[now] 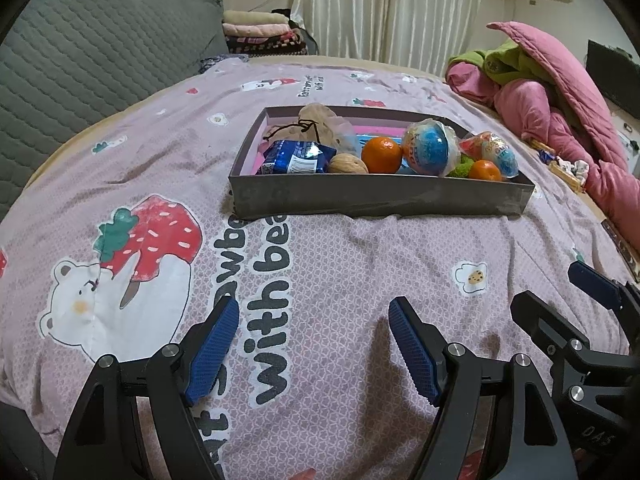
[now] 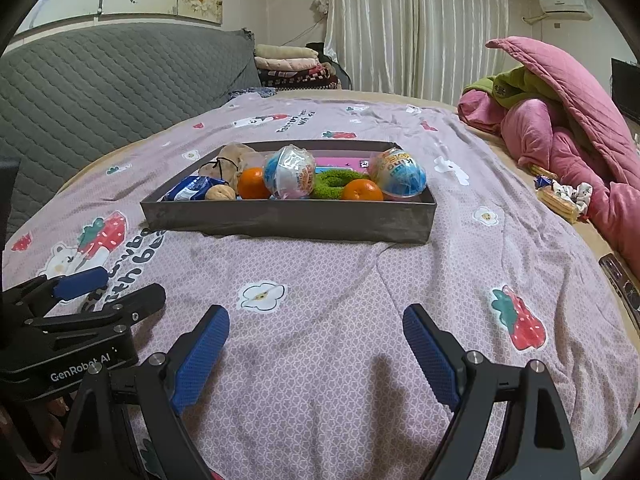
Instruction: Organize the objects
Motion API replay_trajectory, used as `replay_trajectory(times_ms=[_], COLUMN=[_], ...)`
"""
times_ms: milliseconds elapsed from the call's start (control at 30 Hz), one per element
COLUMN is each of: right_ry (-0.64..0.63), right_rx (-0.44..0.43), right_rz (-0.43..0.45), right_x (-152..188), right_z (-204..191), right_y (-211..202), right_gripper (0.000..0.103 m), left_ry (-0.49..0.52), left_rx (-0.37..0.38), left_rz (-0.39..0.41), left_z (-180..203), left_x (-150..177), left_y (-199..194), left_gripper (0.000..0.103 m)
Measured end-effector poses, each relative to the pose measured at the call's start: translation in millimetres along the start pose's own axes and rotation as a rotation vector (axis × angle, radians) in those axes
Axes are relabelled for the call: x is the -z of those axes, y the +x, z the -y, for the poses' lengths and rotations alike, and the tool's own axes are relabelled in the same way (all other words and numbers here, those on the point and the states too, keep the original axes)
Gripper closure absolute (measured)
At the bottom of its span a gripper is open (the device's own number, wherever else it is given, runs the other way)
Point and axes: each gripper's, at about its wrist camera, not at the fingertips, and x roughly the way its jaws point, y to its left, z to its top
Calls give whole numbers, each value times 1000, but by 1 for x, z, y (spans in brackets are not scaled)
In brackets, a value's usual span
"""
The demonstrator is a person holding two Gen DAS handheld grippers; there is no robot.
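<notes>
We found the grey tray (image 2: 280,222) resting on the bed's printed sheet (image 2: 340,320), and we took it as our reference. Inside it lay a blue snack packet (image 2: 188,192) at its left end, a walnut (image 2: 219,193) and a beige drawstring pouch (image 2: 232,160) just beside that, two oranges (image 2: 253,183), a green fuzzy ring (image 2: 334,184) and two wrapped toy eggs (image 2: 289,172) toward its right end. The contents touched one another and sat in no evident order.

Well to the right of the tray, near the pink quilt (image 2: 568,136), a few small items (image 2: 560,196) lay loose on the bed; we could not identify them with certainty. We judged these, if part of the job, to be outstanding.

The left claw (image 1: 314,354) and the right claw (image 2: 316,354) both hovered in front of the tray, well short of it, each released and holding nothing, the bare sheet showing between the pads.

Our assessment: collection into the tray appeared largely complete, or else removal from it had not begun; the views did not settle which.
</notes>
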Motion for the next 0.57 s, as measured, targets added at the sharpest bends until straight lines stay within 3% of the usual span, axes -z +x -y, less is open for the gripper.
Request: replay_trajectory(times_ms=[567], right_ry=[1], right_rx=[5], right_rz=[-1], right_x=[0], right_z=[0], right_y=[-1], right_gripper=[15], left_ry=[-1], left_rx=[10], left_rz=[4], left_z=[0], left_x=[1], left_y=[0], left_gripper=[25])
